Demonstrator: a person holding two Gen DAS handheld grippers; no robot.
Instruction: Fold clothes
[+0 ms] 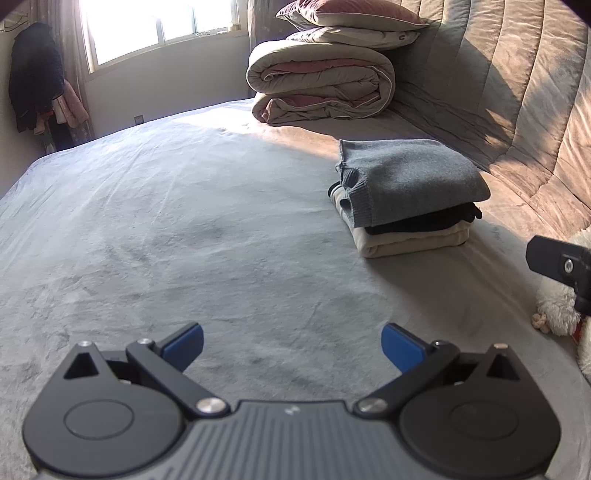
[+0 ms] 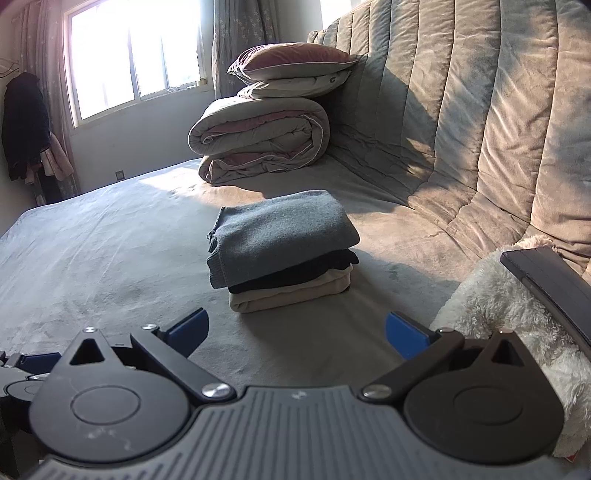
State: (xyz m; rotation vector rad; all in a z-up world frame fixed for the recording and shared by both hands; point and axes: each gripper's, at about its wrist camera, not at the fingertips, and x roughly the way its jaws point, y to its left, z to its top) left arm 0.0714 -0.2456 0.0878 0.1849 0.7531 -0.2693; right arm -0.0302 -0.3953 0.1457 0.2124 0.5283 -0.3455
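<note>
A pile of folded clothes sits on the grey bed sheet [image 1: 166,221]: a grey knit sweater [image 1: 410,177] on top, a black garment [image 1: 428,219] under it, a cream one [image 1: 410,242] at the bottom. The pile also shows in the right wrist view [image 2: 280,240]. My left gripper [image 1: 291,347] is open and empty, low over bare sheet, left of and nearer than the pile. My right gripper [image 2: 297,332] is open and empty, just in front of the pile. Part of the right gripper shows at the left wrist view's right edge [image 1: 557,266].
A rolled duvet [image 1: 321,88] with two pillows [image 1: 351,14] stands at the far end against the padded headboard [image 1: 517,92]. A white fluffy plush [image 2: 498,306] with a dark flat item [image 2: 554,288] on it lies at right. Dark clothes [image 1: 33,74] hang by the window.
</note>
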